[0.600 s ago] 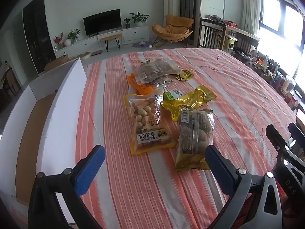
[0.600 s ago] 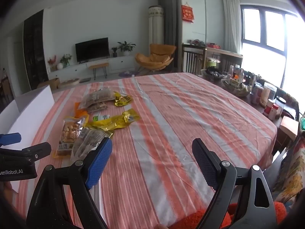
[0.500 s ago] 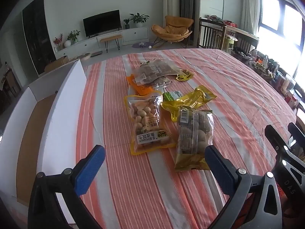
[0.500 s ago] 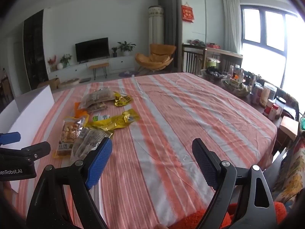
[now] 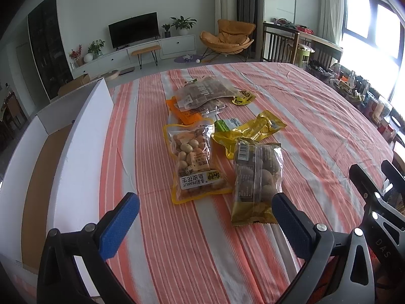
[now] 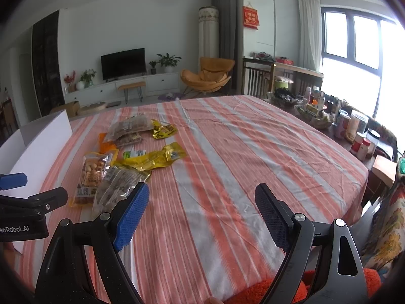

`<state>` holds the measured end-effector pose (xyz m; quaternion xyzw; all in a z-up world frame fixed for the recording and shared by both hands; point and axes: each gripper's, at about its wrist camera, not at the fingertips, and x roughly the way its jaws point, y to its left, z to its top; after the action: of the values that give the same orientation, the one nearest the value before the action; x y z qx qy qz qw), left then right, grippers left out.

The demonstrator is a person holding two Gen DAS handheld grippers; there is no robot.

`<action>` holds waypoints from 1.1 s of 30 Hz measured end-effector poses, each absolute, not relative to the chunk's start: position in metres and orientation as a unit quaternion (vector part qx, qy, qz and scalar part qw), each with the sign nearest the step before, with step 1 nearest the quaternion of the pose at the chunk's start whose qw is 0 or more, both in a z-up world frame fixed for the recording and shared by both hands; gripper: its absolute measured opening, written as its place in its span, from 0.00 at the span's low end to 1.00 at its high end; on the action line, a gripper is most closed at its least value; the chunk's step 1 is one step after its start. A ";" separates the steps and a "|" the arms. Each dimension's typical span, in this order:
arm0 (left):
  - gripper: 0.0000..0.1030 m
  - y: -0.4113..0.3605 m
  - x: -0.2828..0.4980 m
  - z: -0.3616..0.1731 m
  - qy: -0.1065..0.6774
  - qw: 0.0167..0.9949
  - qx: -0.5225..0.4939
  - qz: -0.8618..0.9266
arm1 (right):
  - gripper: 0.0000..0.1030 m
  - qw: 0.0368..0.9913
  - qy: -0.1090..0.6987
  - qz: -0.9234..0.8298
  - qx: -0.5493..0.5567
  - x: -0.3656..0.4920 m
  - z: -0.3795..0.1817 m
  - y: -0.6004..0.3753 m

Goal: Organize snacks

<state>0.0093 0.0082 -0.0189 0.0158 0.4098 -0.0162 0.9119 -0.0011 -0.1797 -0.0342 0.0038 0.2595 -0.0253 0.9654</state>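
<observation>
Several snack packets lie in a cluster on the striped tablecloth. A clear peanut bag with a yellow border sits beside a gold-edged bag of round brown snacks. Behind them lie a crumpled yellow packet, an orange packet and a clear bag of brown pieces. My left gripper hovers open just short of the two near bags, nothing between its blue pads. My right gripper hangs open over bare cloth, right of the packets.
A white open cardboard box stands along the table's left edge. Jars and bottles crowd a side surface at the right. The other gripper's black frame shows at the lower right of the left wrist view.
</observation>
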 end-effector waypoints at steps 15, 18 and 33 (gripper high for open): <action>1.00 0.003 0.012 -0.026 0.415 0.909 0.028 -0.014 | 0.85 0.965 0.259 -0.025 -0.004 0.000 -0.043 -0.182; 1.00 0.003 0.012 -0.027 0.417 0.908 0.030 -0.012 | 0.85 0.966 0.259 -0.025 -0.004 0.001 -0.044 -0.182; 1.00 0.003 0.012 -0.027 0.418 0.908 0.031 -0.011 | 0.85 0.967 0.252 -0.029 -0.018 0.002 -0.045 -0.180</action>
<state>0.0124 0.0028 -0.0272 0.0307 0.4179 -0.0112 0.9079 0.0016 -0.1804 -0.0450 -0.0178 0.2522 -0.0290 0.9671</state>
